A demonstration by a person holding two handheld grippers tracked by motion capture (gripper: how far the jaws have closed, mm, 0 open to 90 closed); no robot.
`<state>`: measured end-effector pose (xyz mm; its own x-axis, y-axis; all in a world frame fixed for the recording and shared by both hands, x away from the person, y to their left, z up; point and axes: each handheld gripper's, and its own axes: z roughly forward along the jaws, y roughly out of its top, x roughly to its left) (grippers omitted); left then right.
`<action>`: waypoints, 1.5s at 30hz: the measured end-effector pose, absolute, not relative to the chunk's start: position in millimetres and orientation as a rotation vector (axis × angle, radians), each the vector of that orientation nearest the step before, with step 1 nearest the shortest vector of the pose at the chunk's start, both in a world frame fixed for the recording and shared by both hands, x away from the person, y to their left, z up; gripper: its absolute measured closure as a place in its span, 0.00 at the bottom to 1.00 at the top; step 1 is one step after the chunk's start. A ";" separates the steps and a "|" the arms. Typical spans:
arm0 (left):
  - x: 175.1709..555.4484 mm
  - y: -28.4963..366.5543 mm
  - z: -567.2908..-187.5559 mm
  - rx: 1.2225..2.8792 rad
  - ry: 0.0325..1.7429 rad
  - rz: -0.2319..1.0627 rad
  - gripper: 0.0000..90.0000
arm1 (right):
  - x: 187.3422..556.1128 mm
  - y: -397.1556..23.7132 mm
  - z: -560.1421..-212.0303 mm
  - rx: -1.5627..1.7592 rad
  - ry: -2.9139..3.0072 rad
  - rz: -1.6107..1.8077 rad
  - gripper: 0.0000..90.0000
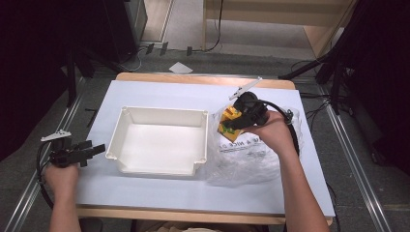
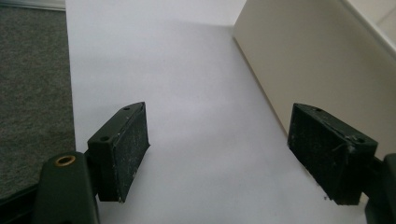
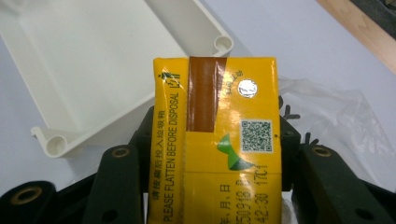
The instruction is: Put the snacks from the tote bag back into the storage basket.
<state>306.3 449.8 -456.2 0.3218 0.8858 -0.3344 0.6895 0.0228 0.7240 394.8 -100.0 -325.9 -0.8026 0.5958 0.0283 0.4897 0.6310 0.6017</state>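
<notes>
Right gripper (image 1: 235, 121), frame center-right: fingers pinching yellow carton (image 3: 217, 140) over bag (image 1: 251, 159). Left gripper (image 1: 94, 150), lower left beside tray (image 1: 159, 140): fingers spread, empty.

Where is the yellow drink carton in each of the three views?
High view: the carton is right of centre, held in the right gripper above the plastic bag.
Left gripper view: not in it.
Right gripper view: carton centre, between the jaws.
Shared landmark: the white tray.
</notes>
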 end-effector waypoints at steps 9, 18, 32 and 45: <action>303.1 452.0 -457.0 1.719 1.435 0.290 0.24 | 396.8 -95.8 -311.7 0.870 2.653 0.970 0.59; 301.9 452.8 -457.0 1.717 1.438 0.293 0.24 | 396.1 -92.8 -302.2 0.841 2.650 1.015 0.59; 300.8 452.5 -457.5 1.726 1.442 0.291 0.24 | 390.7 -73.6 -296.5 0.754 2.642 1.052 0.59; 295.6 457.2 -457.6 1.712 1.451 0.298 0.24 | 391.4 -50.4 -302.6 0.722 2.662 1.082 0.59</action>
